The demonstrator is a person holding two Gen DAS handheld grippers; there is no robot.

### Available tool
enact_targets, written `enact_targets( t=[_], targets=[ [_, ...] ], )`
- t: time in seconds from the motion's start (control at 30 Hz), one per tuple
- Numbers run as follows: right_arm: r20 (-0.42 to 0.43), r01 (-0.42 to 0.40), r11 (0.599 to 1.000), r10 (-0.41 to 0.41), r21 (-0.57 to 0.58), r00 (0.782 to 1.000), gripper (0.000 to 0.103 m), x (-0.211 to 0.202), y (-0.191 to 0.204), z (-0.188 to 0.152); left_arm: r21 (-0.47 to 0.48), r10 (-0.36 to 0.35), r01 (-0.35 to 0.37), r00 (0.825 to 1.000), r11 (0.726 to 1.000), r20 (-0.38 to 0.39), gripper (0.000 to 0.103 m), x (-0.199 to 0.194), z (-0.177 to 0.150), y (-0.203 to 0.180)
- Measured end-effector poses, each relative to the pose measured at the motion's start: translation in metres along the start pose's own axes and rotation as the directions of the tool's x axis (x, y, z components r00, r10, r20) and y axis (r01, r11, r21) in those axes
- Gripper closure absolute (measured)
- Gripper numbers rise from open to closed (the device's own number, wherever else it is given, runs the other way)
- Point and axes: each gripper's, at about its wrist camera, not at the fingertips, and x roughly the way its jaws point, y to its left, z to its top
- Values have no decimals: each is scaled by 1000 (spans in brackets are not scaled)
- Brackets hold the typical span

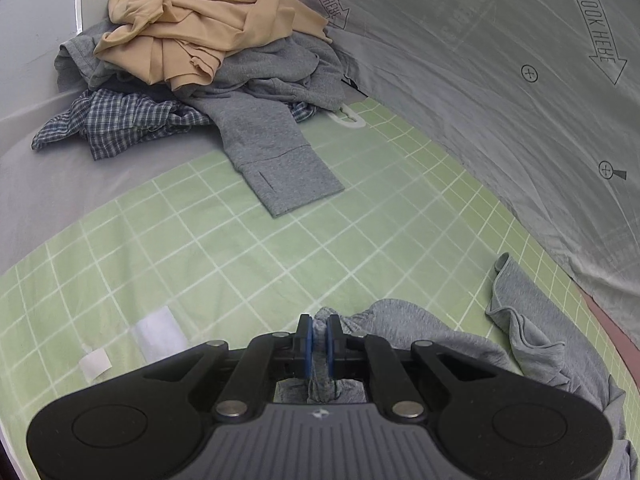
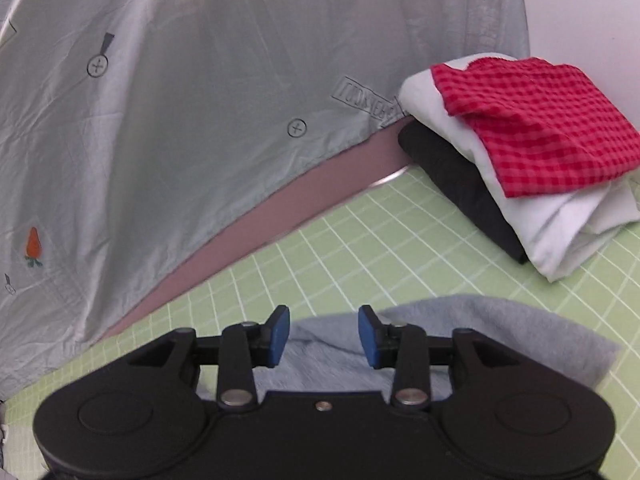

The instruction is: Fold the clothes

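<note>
Grey fabric is sitting pinched between the blue pads of my left gripper [image 1: 319, 334], low in the centre of the left wrist view — the jaws are nearly together with a bunch of the grey garment [image 1: 532, 344] squeezed in the narrow gap, and the rest of it is trailing crumpled toward the lower right of the frame over the green grid mat [image 1: 200, 248]. I am judging that I am holding it by an edge so it can be lifted or spread. In the right wrist view my right gripper [image 2: 324, 336] is hovering with its jaws wide apart and nothing between them, just above what looks like the same grey garment, lying below the pads — placed, I think, to take a second hold. At the upper left of the left view an unsorted heap is waiting: a tan garment [image 1: 200, 24] on top of a grey sweatshirt [image 1: 272, 136] and a blue checked shirt [image 1: 116, 120]. At the upper right of the right view a folded stack [image 2: 532, 160] is lying on the mat, a red checked piece uppermost — kept well apart from the heap.
</note>
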Motion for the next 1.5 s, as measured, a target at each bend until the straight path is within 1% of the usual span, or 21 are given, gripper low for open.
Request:
enact_targets(
  t=[0.1,0.2,0.27,0.33,0.43,0.5,0.77,0.8,0.83,0.87,0.9,0.93,0.97,1.03,1.1,1.13,1.23,1.3,1.43,1.5],
  targets=[
    [-36,93,995,-92,24,995,64,-9,-28,-28,8,18,-17,999,1000,-33,95,7,-3,3],
    [-77,181,982,-176,58,981,64,-15,-58,-49,14,32,-32,998,999,-57,94,12,-5,4],
    [-106,212,974,-204,80,973,63,-16,-72,-58,17,39,-38,997,999,-70,94,14,-7,4],
    [-136,213,971,-198,109,971,63,-14,-80,-66,15,43,-42,996,999,-76,94,14,-9,3],
    [-151,162,975,-140,150,979,63,-8,-77,-72,8,48,-47,996,999,-77,94,14,-12,3],
    [-151,139,978,-116,153,982,63,0,-70,-72,3,51,-50,996,999,-77,94,13,-14,3],
    [-144,168,978,-150,122,978,60,40,-48,-56,-32,42,-44,997,999,-59,94,6,-20,10],
    [-145,172,978,-154,121,977,61,42,-47,-55,-35,40,-42,998,999,-57,94,5,-20,11],
    [-146,167,979,-149,116,978,71,44,-47,-54,-37,38,-40,998,999,-54,94,4,-21,11],
    [-148,161,980,-144,113,979,87,45,-47,-53,-38,36,-38,998,999,-51,94,3,-21,12],
    [-146,153,982,-136,109,980,95,45,-48,-52,-34,35,-36,998,999,-46,94,1,-22,12],
    [-141,147,984,-133,98,981,101,42,-48,-51,-31,35,-36,999,999,-40,94,-2,-22,13],
    [-130,142,986,-131,83,983,102,38,-49,-51,-28,36,-36,999,999,-32,94,-4,-22,14],
    [-78,141,989,-138,39,987,102,16,-51,-46,-32,33,-33,999,999,-9,95,-13,-23,19],
    [-22,140,989,-140,47,990,102,-17,-58,-39,-38,26,-26,1000,999,4,95,-23,-24,23],
    [10,142,987,-143,74,990,102,-38,-64,-35,-37,21,-20,1000,999,8,95,-29,-26,25],
    [115,154,980,-169,127,979,102,-103,-76,-26,-17,21,-21,1000,1000,8,95,-42,-33,27],
    [157,194,975,-209,105,965,102,-131,-80,-27,-3,30,-30,1000,1000,-6,95,-42,-38,28],
    [53,251,962,-258,107,965,102,-118,-100,-49,-4,64,-64,997,998,-47,95,-27,-46,36],
    [1,279,954,-281,106,960,102,-112,-110,-60,-28,79,-81,995,996,-64,95,-24,-50,44]
  ],
)
